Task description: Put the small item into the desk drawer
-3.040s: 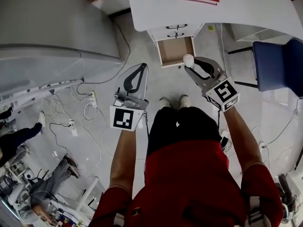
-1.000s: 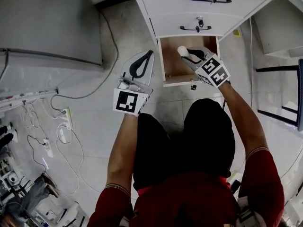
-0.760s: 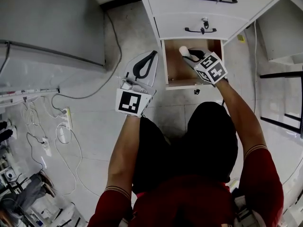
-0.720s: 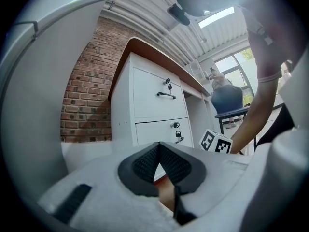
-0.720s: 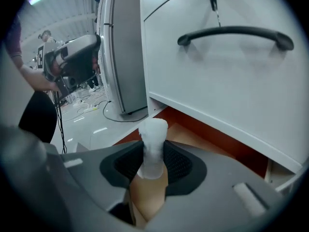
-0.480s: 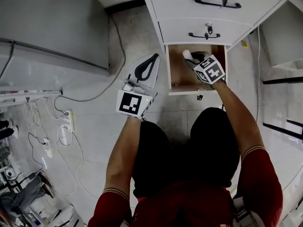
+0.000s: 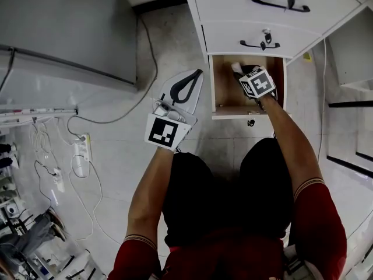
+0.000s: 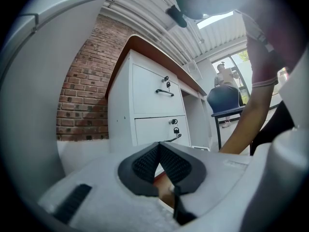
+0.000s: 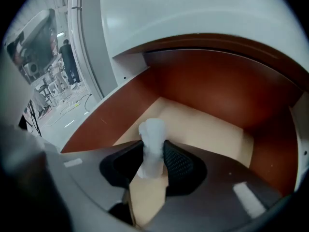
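Head view: right gripper (image 7: 242,73) reaches down into open wood-lined bottom drawer (image 7: 220,93) of white desk (image 7: 262,17), carrying small white knob-topped item (image 7: 235,67). Left gripper (image 7: 195,76) hangs aside, likely keeping drawer clear.
Left gripper view: jaws pressed together, empty.
Right gripper view: jaws pinch item above pale drawer floor, seemingly for release.

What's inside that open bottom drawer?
The drawer shows a bare wooden floor. The right gripper is inside it, clamped on a small white item held above that floor. The patch of floor beneath the gripper's body is covered, so anything there is unseen.
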`<state>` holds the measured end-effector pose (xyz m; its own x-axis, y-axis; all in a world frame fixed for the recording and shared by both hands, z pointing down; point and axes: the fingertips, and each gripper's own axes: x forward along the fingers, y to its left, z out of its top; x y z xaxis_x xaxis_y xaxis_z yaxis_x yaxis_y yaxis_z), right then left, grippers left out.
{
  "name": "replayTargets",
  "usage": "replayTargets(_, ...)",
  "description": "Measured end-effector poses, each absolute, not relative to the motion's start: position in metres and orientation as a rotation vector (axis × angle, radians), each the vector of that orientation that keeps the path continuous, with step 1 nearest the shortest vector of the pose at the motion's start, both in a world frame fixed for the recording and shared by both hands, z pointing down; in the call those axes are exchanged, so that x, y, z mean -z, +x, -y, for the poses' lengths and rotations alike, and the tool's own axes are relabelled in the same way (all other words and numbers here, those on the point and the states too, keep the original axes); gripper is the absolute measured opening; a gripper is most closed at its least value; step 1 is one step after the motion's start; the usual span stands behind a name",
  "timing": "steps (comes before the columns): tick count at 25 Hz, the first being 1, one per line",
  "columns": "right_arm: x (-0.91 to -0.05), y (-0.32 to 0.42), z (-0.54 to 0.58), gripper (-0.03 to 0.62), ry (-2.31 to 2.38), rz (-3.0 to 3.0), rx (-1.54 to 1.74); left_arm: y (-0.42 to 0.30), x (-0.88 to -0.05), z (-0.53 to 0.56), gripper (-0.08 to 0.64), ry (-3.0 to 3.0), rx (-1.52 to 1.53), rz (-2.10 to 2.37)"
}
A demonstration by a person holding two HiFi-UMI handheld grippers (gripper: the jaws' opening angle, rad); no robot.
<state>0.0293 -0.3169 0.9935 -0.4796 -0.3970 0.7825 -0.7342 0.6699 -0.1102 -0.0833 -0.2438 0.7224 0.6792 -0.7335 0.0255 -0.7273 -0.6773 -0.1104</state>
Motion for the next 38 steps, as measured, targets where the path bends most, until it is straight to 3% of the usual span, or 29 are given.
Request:
replayTargets(14,-1.015,0.032,0.323,0.174,0.892,2.058,-0.545,-0.082,-0.746,0.242,0.005,-2.834,0.145,-1.190)
replayTargets(25,-0.954,0.031,0.311,0.194,0.834,2.189,-0.405,-0.077,-0.743,0.240,0.005,-2.861,0.102,-1.174)
replayTargets(30,-0.923,0.024,0.298,0.158,0.795,2.261,-0.330,-0.074,-0.744,0.239,0.005,-2.873,0.090,-1.169)
replayTargets(38,-0.867,0.010,0.281,0.029,0.824,2.402,-0.156,-0.078,-0.740,0.238,0.005,-2.873,0.094,-1.174)
